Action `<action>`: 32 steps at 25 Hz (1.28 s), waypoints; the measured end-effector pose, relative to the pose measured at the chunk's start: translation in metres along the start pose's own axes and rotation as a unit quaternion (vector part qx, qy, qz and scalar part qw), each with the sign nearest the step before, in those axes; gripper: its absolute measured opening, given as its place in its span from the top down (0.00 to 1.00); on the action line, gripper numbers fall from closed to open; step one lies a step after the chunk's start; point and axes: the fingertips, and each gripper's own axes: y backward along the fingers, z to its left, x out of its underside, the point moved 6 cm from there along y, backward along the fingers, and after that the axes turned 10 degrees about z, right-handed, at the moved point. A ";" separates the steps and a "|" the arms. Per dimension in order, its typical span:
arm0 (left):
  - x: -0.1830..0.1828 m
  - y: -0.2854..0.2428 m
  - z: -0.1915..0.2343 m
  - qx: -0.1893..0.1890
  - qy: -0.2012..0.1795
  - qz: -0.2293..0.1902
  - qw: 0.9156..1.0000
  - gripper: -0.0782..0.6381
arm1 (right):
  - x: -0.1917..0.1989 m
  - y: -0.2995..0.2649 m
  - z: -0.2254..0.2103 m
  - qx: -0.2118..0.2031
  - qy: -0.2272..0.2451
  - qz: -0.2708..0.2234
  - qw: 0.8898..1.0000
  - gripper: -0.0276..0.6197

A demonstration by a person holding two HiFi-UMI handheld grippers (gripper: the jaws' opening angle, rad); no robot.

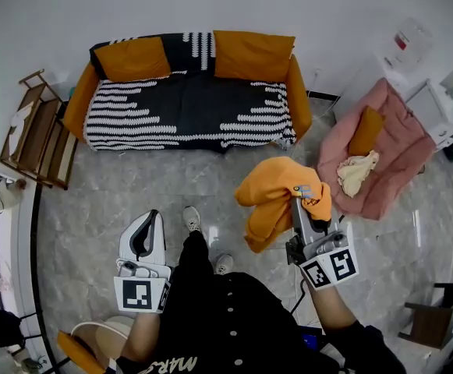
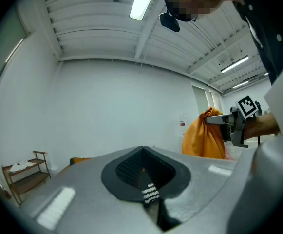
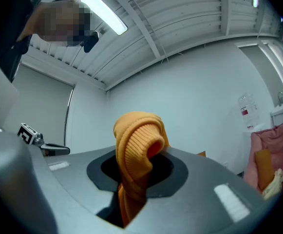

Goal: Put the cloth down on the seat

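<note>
Marble floor (image 1: 171, 185): striped sofa (image 1: 187, 104), pink seat (image 1: 401, 123); cream cloth (image 1: 356, 171), orange cushion (image 1: 366, 131) on seat.

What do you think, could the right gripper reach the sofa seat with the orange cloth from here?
Probably yes, after walking closer: the right gripper is shut on the orange cloth, and only bare floor lies between it and the sofa seat.

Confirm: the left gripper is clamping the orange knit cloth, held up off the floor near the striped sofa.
Wrong gripper. The right gripper is clamping the orange knit cloth, held up off the floor near the striped sofa; the right gripper view shows it pinched between the jaws. The left gripper holds nothing.
</note>
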 end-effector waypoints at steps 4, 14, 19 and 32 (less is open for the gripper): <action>-0.009 -0.017 0.004 0.005 -0.007 -0.008 1.000 0.89 | -0.003 -0.013 -0.005 -0.002 0.004 0.003 1.000 0.79; -0.013 -0.069 0.033 0.006 0.002 -0.009 1.000 0.89 | -0.010 -0.064 -0.027 0.006 0.010 0.003 1.000 0.79; -0.027 -0.111 0.054 0.013 0.001 -0.017 1.000 0.89 | -0.022 -0.102 -0.043 0.016 0.015 0.001 1.000 0.79; -0.060 -0.210 0.150 0.013 0.003 -0.037 0.999 0.89 | -0.052 -0.236 -0.055 0.027 0.025 -0.013 0.999 0.79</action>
